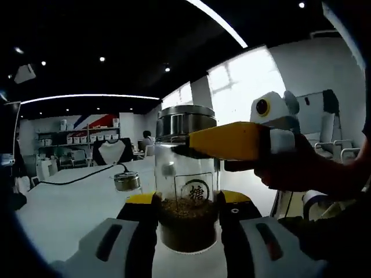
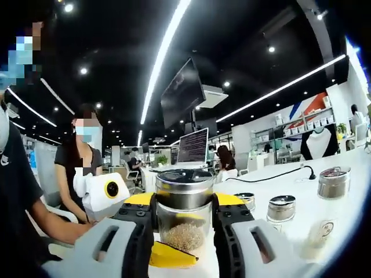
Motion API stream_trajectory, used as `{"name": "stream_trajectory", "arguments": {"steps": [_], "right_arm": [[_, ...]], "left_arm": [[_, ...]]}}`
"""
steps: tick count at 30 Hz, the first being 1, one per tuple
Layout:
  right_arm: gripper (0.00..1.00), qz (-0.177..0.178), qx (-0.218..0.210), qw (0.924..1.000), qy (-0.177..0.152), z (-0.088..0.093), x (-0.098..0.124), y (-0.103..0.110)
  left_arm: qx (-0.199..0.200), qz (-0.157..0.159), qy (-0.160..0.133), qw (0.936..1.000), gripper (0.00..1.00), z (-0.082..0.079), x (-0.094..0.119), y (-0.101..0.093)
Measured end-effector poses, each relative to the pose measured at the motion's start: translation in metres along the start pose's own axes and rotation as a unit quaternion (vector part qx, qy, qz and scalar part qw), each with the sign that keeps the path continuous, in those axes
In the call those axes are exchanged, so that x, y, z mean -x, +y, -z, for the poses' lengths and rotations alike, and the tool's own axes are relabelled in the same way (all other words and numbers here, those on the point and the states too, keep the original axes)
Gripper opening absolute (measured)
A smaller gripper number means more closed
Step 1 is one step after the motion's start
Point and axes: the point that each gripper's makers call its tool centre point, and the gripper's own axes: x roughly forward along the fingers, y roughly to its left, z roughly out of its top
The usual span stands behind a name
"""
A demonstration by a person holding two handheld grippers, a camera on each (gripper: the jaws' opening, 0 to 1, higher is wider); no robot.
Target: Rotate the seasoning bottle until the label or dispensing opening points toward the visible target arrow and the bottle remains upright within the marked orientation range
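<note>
The seasoning bottle is clear glass with a steel lid. It holds brown granules at the bottom, and a round printed label faces the left gripper view. It stands upright on the white table. My left gripper is shut on the bottle's lower body, one jaw on each side. The right gripper comes in from the right at the neck. In the right gripper view, my right gripper is shut on the lid, with glass and granules below it.
A small steel-lidded jar and a black cable lie on the table behind the bottle. Several more jars and a taller bottle stand to the right. A person sits at the left.
</note>
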Motion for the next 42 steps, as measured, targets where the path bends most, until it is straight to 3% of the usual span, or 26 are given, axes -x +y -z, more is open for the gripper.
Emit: {"name": "stream_trajectory", "arguments": {"steps": [6, 11, 14, 16, 17, 19, 23, 28, 32, 37, 42], "right_arm": [[0.37, 0.046, 0.018, 0.9987, -0.010, -0.002, -0.008, 0.002], [0.38, 0.068, 0.033, 0.9971, -0.008, 0.000, -0.011, 0.002], [0.37, 0.058, 0.049, 0.9972, 0.002, 0.001, -0.008, 0.003], [0.37, 0.024, 0.028, 0.9992, 0.014, 0.001, -0.005, 0.004], [0.37, 0.010, 0.019, 0.9996, 0.017, 0.001, -0.003, 0.005], [0.37, -0.029, 0.016, 0.9993, 0.016, -0.001, -0.001, 0.012], [0.37, -0.051, 0.010, 0.9984, 0.021, -0.006, 0.006, 0.014], [0.38, -0.054, -0.005, 0.9982, 0.024, -0.003, 0.005, 0.012], [0.38, -0.057, 0.018, 0.9978, 0.029, 0.000, 0.005, 0.013], [0.38, -0.073, 0.001, 0.9973, 0.004, -0.019, 0.009, 0.014], [0.38, -0.069, 0.014, 0.9975, 0.008, -0.015, 0.008, 0.020]], "left_arm": [[-0.047, -0.070, -0.005, 0.9964, 0.43, -0.003, 0.003, 0.010], [-0.037, -0.078, -0.004, 0.9963, 0.43, 0.000, 0.003, 0.010], [-0.042, -0.051, -0.010, 0.9978, 0.44, -0.001, 0.002, 0.008], [0.004, 0.001, -0.021, 0.9998, 0.44, -0.005, 0.000, -0.001], [0.018, 0.029, -0.021, 0.9992, 0.44, -0.005, 0.000, -0.005], [0.029, 0.052, -0.024, 0.9979, 0.46, -0.006, 0.000, -0.009], [0.037, 0.101, -0.030, 0.9937, 0.46, -0.011, 0.002, -0.020], [0.037, 0.085, -0.025, 0.9954, 0.45, -0.009, 0.002, -0.018], [0.043, 0.089, -0.021, 0.9949, 0.45, -0.004, 0.002, -0.020], [0.041, 0.112, -0.015, 0.9928, 0.45, -0.003, 0.002, -0.026], [0.039, 0.100, -0.009, 0.9942, 0.45, -0.001, 0.000, -0.028]]}}
